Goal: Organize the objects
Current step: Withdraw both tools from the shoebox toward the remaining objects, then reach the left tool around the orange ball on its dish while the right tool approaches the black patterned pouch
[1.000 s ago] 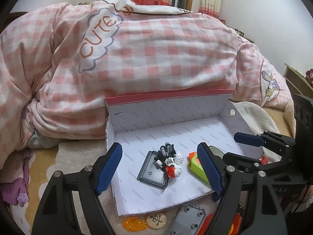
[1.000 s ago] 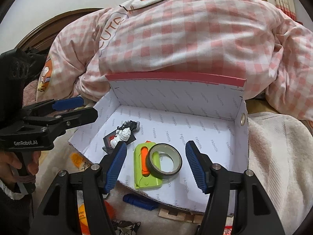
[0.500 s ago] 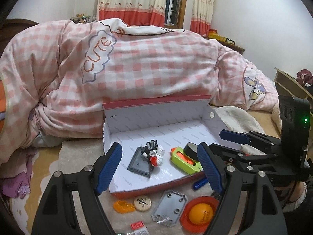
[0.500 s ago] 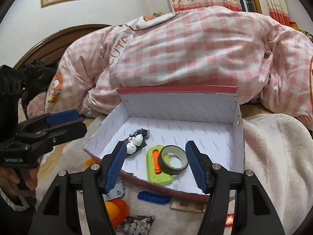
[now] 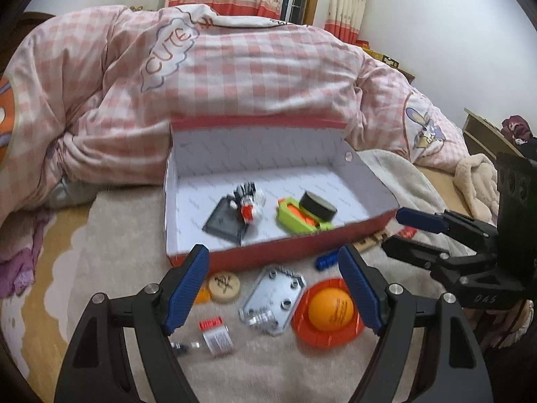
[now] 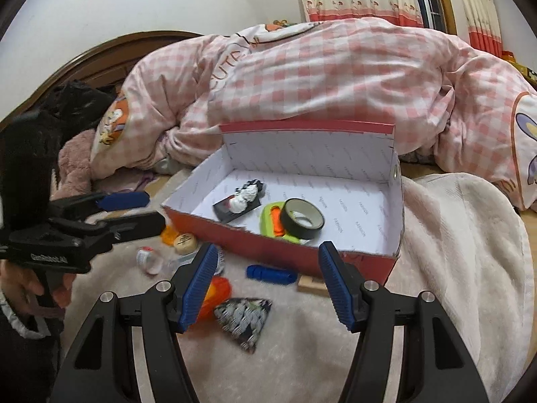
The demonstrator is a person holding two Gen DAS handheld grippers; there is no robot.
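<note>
A red box [image 5: 268, 256] with white lining [image 6: 352, 208] lies open on the bed. Inside it are a toy figure on a dark plate [image 5: 246, 201], a green and orange cutter [image 5: 295, 216] and a black tape roll [image 6: 302, 218]. My left gripper [image 5: 273, 285] is open and empty above a grey metal plate [image 5: 273, 299], an orange ball in a red lid [image 5: 330, 309], a wooden disc [image 5: 223, 283] and a small bottle [image 5: 214, 332]. My right gripper [image 6: 266, 285] is open and empty above a blue cylinder [image 6: 270, 273] and a patterned pouch [image 6: 245, 315].
A pink checked quilt [image 5: 235, 77] is piled behind the box. A white blanket [image 6: 453, 252] lies on the right. A wooden block [image 6: 312, 283] sits at the box's front corner. A wooden headboard [image 6: 110, 53] stands at the far left.
Both grippers have pulled back and up from the box. The loose objects in front of the box have come into view. Both stay open and empty.
</note>
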